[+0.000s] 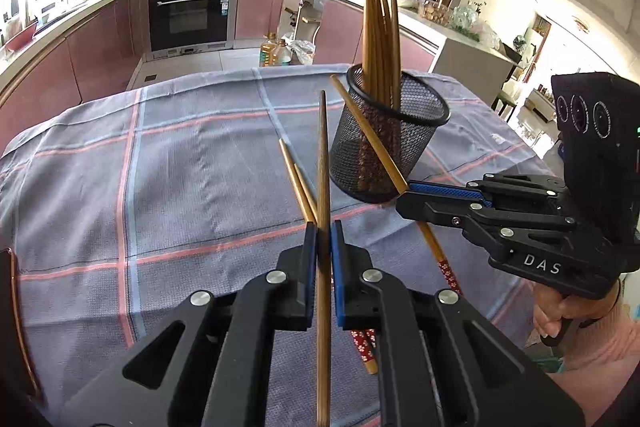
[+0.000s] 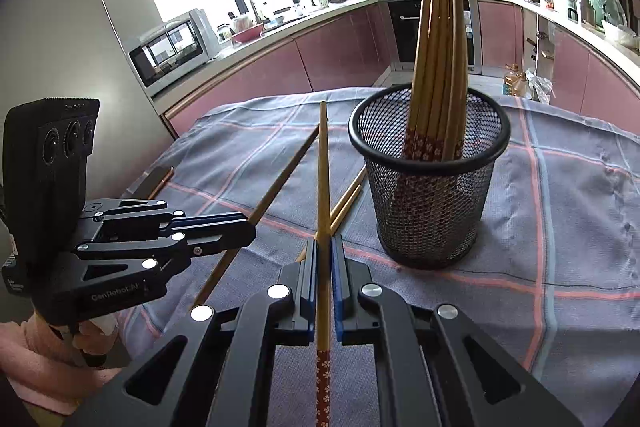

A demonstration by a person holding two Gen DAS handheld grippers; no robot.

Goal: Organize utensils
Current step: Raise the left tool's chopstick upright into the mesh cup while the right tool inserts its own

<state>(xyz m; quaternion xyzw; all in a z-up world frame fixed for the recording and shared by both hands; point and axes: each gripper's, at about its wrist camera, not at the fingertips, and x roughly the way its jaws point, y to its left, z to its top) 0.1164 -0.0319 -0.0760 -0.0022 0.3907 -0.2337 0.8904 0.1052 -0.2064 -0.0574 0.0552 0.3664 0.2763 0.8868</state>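
Each of your grippers is clamped on one chopstick: the left gripper (image 1: 323,247) pinches the left-held chopstick (image 1: 323,187) near its middle, and the right gripper (image 2: 325,259) pinches the right-held chopstick (image 2: 323,187) the same way. Both sticks are clear of the cloth-covered desk (image 1: 180,167), and the mesh holder (image 2: 430,187), already stocked with standing chopsticks (image 2: 436,59), sits just ahead on it. Two loose chopsticks (image 1: 298,183) lie on the cloth. Your likeliest slip is a tip catching the holder's rim or the standing bundle, tipping that light cup. With such narrow pinches, either stick could also pivot, and the two may collide.
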